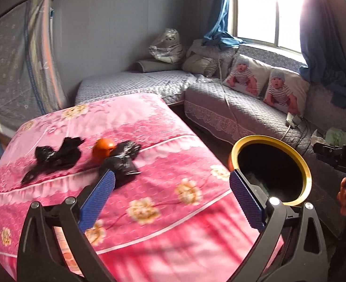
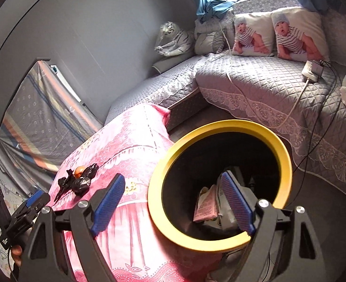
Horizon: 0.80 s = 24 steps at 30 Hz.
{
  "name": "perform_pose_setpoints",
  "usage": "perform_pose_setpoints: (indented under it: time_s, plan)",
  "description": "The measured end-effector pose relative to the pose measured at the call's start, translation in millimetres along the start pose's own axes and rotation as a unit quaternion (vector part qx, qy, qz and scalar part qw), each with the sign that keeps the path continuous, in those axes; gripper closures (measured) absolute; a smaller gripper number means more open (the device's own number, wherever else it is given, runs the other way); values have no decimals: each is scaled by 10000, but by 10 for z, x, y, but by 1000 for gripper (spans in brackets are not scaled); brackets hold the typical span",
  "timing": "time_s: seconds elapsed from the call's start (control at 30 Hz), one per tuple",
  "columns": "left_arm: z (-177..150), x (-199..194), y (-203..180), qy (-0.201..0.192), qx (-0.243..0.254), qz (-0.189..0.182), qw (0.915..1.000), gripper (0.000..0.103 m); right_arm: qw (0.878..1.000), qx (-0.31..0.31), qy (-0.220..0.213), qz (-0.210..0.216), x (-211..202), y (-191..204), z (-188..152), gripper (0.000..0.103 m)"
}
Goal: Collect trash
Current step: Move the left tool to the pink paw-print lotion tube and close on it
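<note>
Bin (image 2: 220, 127): yellow-rimmed, beside pink bed (image 1: 149, 188), paper trash already held inside | Left: black bag scraps (image 1: 55, 155) and orange (image 1: 102, 149) lying on bed | Left gripper (image 1: 171, 185): jaws spread, empty | Right gripper (image 2: 173, 190): jaws spread, empty, above bin

Both wrist views face down; share bin (image 1: 272, 162), bed (image 2: 135, 141).
</note>
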State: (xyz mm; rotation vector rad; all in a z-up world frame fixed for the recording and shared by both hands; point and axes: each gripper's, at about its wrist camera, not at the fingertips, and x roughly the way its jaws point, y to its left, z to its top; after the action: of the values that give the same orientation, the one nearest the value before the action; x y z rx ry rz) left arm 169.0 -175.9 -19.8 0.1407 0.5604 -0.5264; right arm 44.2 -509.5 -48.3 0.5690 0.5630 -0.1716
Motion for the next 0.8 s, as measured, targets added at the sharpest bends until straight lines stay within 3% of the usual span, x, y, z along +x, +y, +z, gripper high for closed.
perform_pose_setpoints:
  time_s: [0.17, 0.33, 0.4, 0.5, 0.63, 0.8]
  plan:
    - [-282, -284, 647, 98, -452, 574, 9973, 9, 9990, -315, 204, 242, 173, 380, -47, 22]
    - [-570, -248, 1057, 395, -673, 923, 9927, 10, 9969, -598, 341, 387, 293, 688, -113, 22]
    - [-637, -184, 1164, 538, -809, 933, 9909, 10, 9958, -703, 401, 417, 337, 792, -132, 22]
    - [-697, -95, 1249, 724, -968, 864, 9889, 21, 9942, -833, 482, 476, 401, 937, -145, 22]
    - [-746, 52, 1333, 961, -1184, 726, 9856, 21, 9922, -997, 542, 520, 447, 1038, -162, 22]
    - [-757, 176, 1417, 1060, -1281, 839, 9825, 28, 9905, -1103, 603, 562, 475, 1098, -198, 22]
